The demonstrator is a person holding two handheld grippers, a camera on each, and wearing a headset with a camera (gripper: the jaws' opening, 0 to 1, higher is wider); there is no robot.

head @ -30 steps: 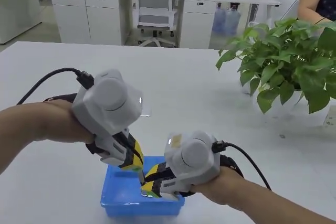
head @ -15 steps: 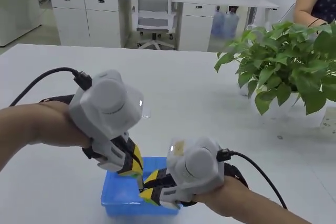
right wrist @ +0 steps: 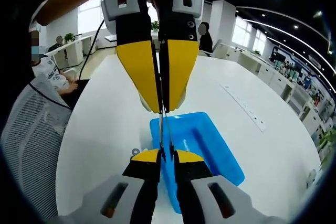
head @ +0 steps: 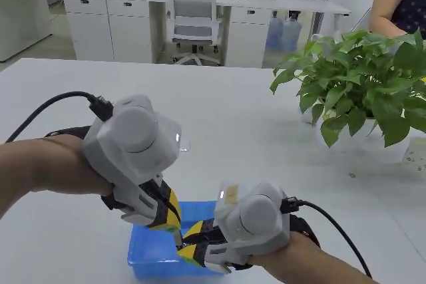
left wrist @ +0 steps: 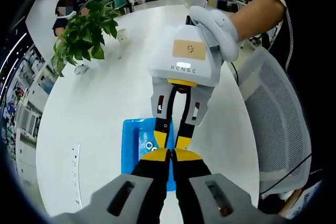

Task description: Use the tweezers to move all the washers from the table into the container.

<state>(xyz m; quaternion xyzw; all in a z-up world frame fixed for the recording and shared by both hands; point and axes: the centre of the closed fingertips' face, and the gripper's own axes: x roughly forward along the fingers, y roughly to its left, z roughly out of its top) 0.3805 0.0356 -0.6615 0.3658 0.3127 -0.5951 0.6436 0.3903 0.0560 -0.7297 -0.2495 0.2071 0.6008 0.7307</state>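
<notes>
The blue container (head: 148,256) sits at the near edge of the white table. My left gripper (head: 174,223) and right gripper (head: 188,243) meet tip to tip above it. In the right gripper view the thin metal tweezers (right wrist: 162,129) run from between the left gripper's yellow fingers (right wrist: 142,72) down into my right gripper (right wrist: 167,156), and both look shut on them. A grey washer (right wrist: 135,151) lies on the table beside the container (right wrist: 210,145). In the left gripper view, small washers (left wrist: 149,145) lie inside the container (left wrist: 131,135), under my shut left gripper (left wrist: 170,154).
A potted green plant (head: 359,84) stands at the table's far right. A mesh office chair (left wrist: 273,108) is beside the table. A thin flat strip (right wrist: 244,108) lies on the table past the container. A person stands behind the plant.
The right gripper has dropped slightly toward the table's near edge, still tip to tip with the left over the container. The head camera has tilted a little.
</notes>
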